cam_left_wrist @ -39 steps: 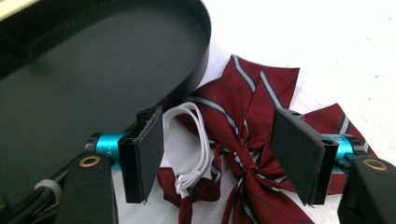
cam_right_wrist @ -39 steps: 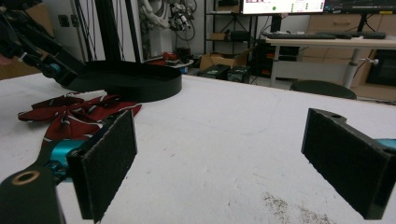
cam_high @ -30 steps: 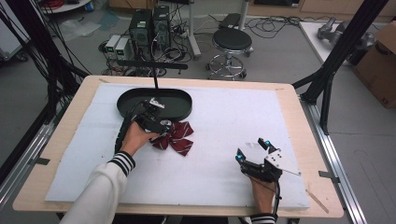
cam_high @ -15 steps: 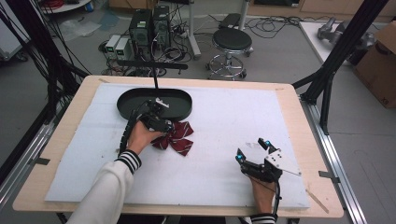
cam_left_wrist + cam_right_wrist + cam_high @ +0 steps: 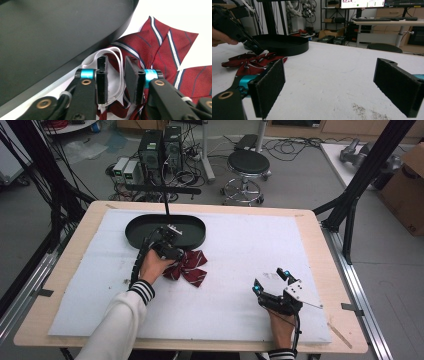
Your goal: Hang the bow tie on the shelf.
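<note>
Between the left claw's [image 5: 117, 75] narrowly parted, closing jaws: bow tie's [image 5: 160, 52] white elastic loop [image 5: 117, 53], beside black tray [image 5: 50, 37]; grip unconfirmed.

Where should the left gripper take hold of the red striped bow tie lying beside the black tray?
Probably at the bow tie's knot end, where the white elastic loop sticks out. The cloth lies flat, so come from above. The left gripper has just been closing there, the loop between its jaws, with a gap showing beside the pads.
</note>
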A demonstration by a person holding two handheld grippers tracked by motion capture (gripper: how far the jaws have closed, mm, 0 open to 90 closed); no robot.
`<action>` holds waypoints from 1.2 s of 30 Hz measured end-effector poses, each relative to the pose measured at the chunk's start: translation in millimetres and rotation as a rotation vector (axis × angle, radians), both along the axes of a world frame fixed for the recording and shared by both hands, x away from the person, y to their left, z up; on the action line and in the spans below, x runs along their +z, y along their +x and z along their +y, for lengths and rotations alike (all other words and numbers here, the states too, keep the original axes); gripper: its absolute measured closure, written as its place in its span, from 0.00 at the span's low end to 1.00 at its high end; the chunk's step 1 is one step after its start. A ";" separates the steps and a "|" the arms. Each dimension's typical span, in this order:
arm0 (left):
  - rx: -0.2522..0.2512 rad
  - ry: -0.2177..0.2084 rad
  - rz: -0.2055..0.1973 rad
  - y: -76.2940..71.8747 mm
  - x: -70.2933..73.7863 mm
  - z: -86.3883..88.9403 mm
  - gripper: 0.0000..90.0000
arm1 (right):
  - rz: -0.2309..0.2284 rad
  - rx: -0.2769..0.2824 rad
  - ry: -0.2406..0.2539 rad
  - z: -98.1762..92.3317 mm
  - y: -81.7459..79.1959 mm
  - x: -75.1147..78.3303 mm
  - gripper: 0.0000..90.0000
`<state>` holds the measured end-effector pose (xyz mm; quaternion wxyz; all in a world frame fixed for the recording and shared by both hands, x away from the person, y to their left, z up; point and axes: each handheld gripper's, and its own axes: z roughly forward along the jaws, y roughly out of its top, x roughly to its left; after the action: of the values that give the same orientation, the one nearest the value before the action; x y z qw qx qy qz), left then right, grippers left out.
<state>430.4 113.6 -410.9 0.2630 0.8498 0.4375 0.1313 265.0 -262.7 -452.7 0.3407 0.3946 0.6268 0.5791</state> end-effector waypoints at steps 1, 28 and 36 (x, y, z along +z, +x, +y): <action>-0.001 0.004 -0.002 0.0 -0.6 -0.6 0.83 | 0.004 0.001 0.003 0.2 -0.3 0.0 0.10; -0.051 -0.024 -0.134 -9.6 9.3 -0.2 0.97 | 0.002 0.001 0.001 0.2 -0.4 -0.1 0.10; -0.079 -0.106 -0.216 -18.0 27.4 7.5 0.97 | -0.002 0.002 -0.001 0.4 -0.7 -0.1 0.10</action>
<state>412.4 121.1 -383.5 0.3581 0.8322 0.3790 0.1885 264.3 -262.3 -452.7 0.3408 0.3932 0.6272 0.5795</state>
